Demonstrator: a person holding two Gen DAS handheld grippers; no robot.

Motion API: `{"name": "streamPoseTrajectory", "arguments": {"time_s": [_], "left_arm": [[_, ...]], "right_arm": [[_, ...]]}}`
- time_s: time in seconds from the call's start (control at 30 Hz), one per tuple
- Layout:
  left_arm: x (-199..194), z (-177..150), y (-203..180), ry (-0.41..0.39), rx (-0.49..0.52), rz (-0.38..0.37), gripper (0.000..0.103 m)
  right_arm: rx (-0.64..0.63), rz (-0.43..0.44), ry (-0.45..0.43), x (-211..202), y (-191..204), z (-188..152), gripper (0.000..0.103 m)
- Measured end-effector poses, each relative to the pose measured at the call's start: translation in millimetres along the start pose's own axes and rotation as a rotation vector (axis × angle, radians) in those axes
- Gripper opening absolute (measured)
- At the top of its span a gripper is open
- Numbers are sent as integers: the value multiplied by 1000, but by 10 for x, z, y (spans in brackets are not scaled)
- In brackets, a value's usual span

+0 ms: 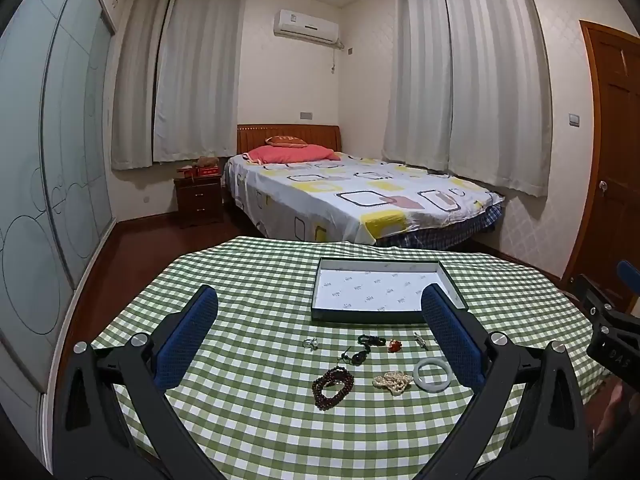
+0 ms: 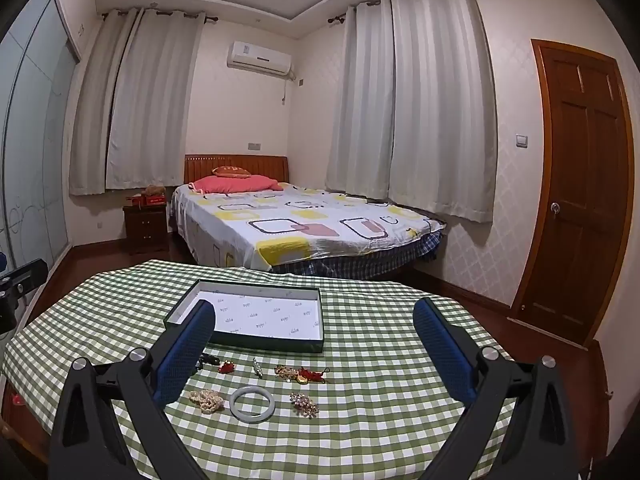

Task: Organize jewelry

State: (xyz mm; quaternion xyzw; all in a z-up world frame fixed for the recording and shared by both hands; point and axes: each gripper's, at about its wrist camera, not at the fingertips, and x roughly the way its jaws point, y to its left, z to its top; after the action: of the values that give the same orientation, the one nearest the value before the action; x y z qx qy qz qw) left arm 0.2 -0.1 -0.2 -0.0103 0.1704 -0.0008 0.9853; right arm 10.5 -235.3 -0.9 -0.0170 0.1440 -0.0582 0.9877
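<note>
Jewelry lies in loose rows on a green checked tablecloth [image 1: 256, 280]. In the left wrist view I see a dark red bead bracelet [image 1: 333, 387], a pearl strand [image 1: 393, 382], a pale jade bangle [image 1: 433, 374], a dark cord piece [image 1: 362, 348], a red charm [image 1: 394, 345] and a silver ring [image 1: 310, 343]. Behind them stands a shallow green box [image 1: 320, 312] with a white lining, nothing in it. The right wrist view adds the bangle [image 2: 252, 403], pearls [image 2: 207, 400], a gold brooch [image 2: 304, 403] and a red and gold charm [image 2: 302, 374]. My left gripper [image 1: 320, 312] and right gripper [image 2: 316, 332] hover open above the pieces, holding nothing.
The table's far edge drops to a dark wooden floor. A bed [image 1: 352, 196] with a patterned sheet fills the room behind. A nightstand [image 1: 199, 196] stands by it, a wooden door [image 2: 580, 184] at right, a glass wardrobe [image 1: 48, 160] at left.
</note>
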Motion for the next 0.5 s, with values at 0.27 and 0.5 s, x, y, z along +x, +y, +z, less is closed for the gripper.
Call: {"name": "streamPoseTrajectory", "arguments": {"time_s": [0.27, 0.5], "left_arm": [[-41, 41, 45, -6, -6, -10, 99], [-60, 54, -6, 0, -3, -8, 99]], "right_arm": [[3, 6, -2, -12, 15, 101, 97], [8, 8, -9, -79, 4, 150, 97]]}}
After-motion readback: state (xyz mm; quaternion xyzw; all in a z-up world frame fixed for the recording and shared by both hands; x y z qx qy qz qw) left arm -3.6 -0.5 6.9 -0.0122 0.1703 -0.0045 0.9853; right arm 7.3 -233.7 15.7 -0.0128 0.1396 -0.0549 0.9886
